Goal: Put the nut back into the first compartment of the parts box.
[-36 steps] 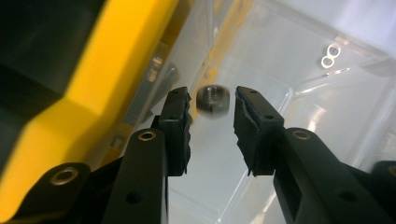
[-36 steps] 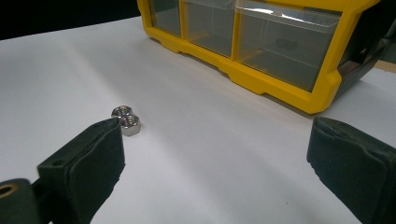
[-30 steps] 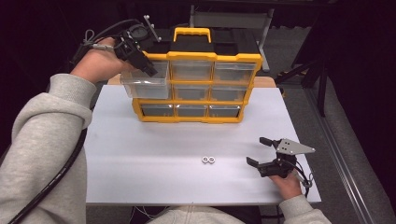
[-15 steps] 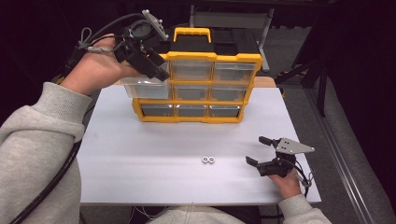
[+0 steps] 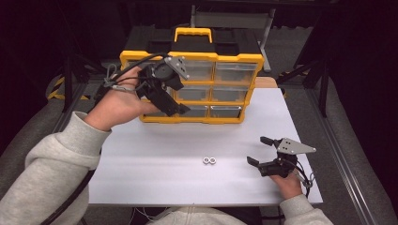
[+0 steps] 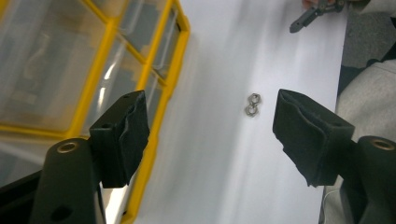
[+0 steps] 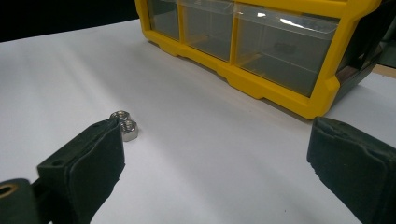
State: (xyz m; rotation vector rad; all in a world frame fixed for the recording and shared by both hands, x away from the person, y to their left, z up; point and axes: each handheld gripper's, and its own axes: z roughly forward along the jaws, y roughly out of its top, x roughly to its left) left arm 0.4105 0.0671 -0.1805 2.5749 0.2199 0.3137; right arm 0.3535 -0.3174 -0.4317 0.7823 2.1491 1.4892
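Care now means swinging the left gripper (image 5: 176,108), jaws just opened and empty, from the organizer (image 5: 225,75) squarely over the two nuts (image 5: 209,161) before pinching, while the right gripper (image 5: 258,151) waits released nearby.

The left gripper (image 5: 180,108) hides part of the drawer organizer's (image 5: 234,70) left drawers; motion blurs the organizer in the left gripper view.

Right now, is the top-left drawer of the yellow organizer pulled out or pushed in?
Cannot tell. In the high view the left gripper and hand cover the left drawers of the organizer; no drawer front visibly sticks out past the yellow frame.
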